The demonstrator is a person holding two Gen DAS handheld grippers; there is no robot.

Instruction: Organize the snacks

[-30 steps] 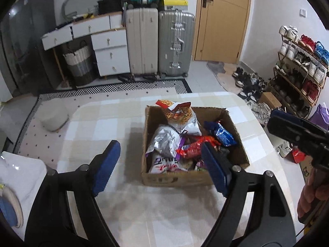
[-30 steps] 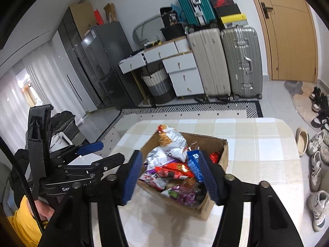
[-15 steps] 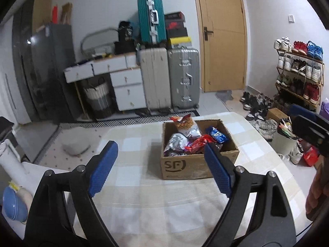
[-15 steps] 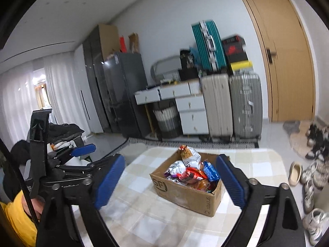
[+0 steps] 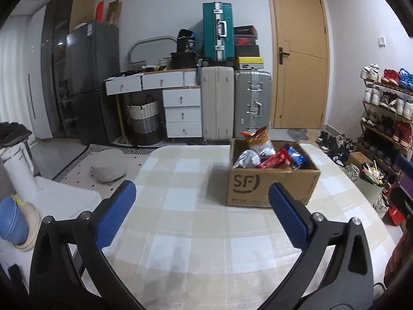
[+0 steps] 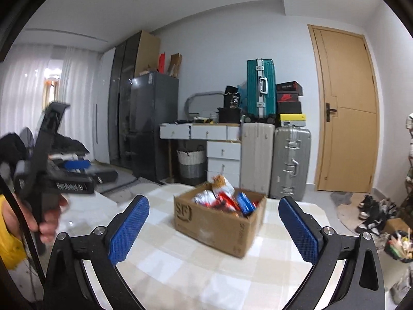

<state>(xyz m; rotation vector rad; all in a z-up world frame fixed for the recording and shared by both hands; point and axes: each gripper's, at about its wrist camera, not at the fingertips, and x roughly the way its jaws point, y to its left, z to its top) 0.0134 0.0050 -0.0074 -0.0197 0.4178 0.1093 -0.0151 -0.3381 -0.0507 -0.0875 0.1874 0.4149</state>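
A brown cardboard box [image 5: 273,184] marked SF stands on the checked tablecloth [image 5: 196,222] and holds several snack bags [image 5: 265,153], red, silver and blue. It also shows in the right wrist view [image 6: 216,223], with the snacks [image 6: 224,199] sticking out of its top. My left gripper [image 5: 201,206] is open and empty, well back from the box near the table's front. My right gripper [image 6: 211,222] is open and empty, level with the box and short of it. The left gripper's body [image 6: 51,170] shows at the left of the right wrist view.
Behind the table stand white drawers [image 5: 182,108], grey and cream suitcases [image 5: 251,103], a teal suitcase [image 5: 216,31], a dark fridge [image 5: 90,80] and a wooden door [image 5: 299,59]. A shoe rack [image 5: 384,113] lines the right wall. A white bin [image 5: 369,186] stands right of the table.
Both grippers have pulled back and dropped low, from looking down into the box to seeing it from the side at a distance. Both stay open and empty.
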